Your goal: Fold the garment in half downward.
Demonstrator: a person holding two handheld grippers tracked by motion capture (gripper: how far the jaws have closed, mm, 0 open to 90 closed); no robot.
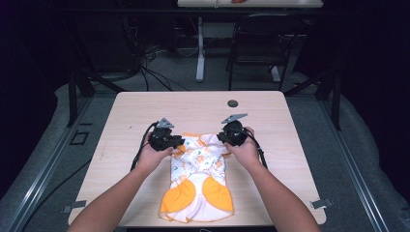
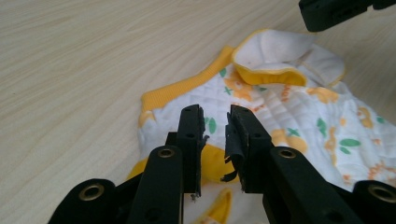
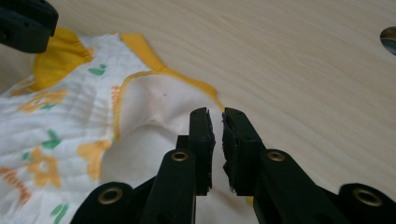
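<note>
A pale wooden worktop (image 1: 145, 104) stands on grey carpet in a dark room, chair (image 1: 263, 36) at upper right. The garment (image 1: 198, 179) lies lower centre. Left hand-held gripper (image 1: 178, 141) and right hand-held gripper (image 1: 221, 137) hover slightly spread, pinching nothing.

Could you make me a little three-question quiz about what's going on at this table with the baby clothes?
1. True or false: the garment lies on the table.
2. Which trim colour has the garment: A) blue B) orange C) black?
3. Where on the garment are the left claw and right claw: the far end or the near end?

Key: 1 true. 2 B. 3 the far end, one at each corner.
</note>
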